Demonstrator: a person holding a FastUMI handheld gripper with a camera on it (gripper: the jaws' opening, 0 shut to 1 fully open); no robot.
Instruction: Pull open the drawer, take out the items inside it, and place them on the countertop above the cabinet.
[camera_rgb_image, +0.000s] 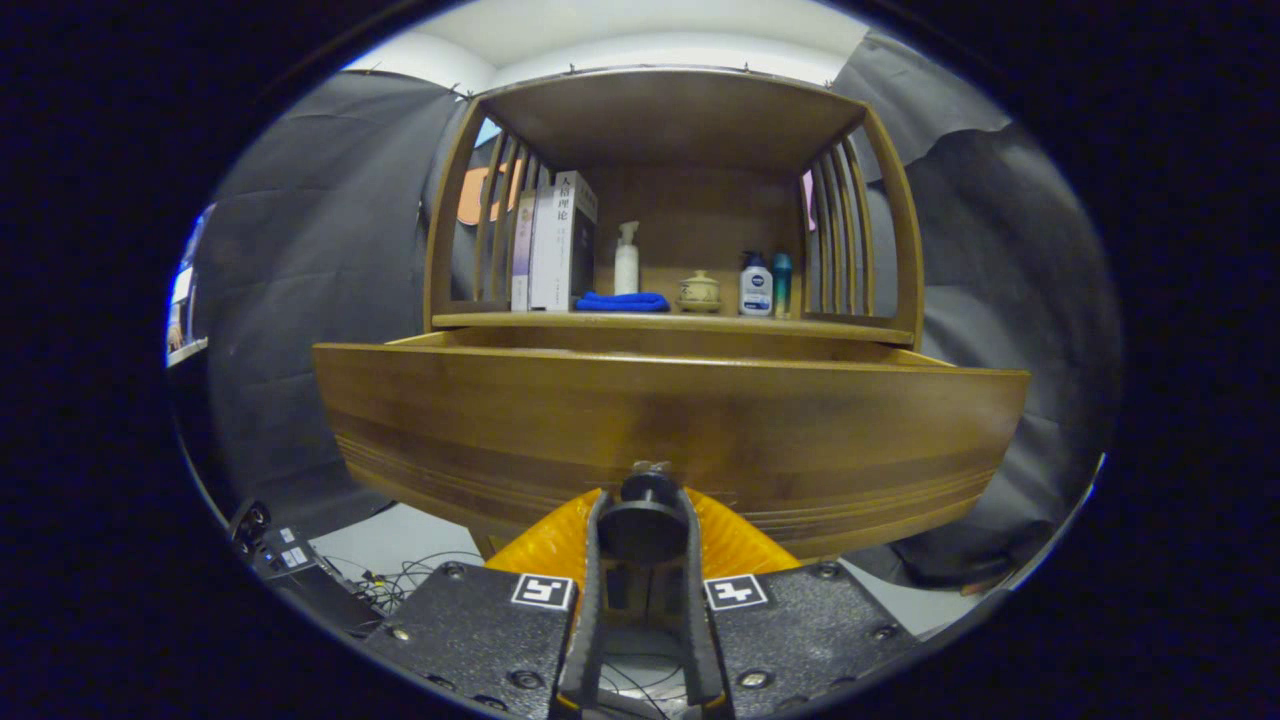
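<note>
The wooden drawer (670, 420) stands pulled out from the cabinet, its wide front panel facing me. A round dark knob (645, 520) on that panel sits between my two fingers, and my gripper (645, 525) is shut on it. The drawer's inside is hidden behind the front panel. Above it lies the cabinet's countertop (700, 322), with a folded blue cloth (622, 301), a small lidded ceramic pot (698, 291), a white pump bottle (626, 259), two more bottles (765, 284) and several upright books (555, 243).
A slatted wooden shelf frame (880, 200) encloses the countertop on both sides and above. Cables and a dark box (300, 575) lie on the floor down to the left of the drawer.
</note>
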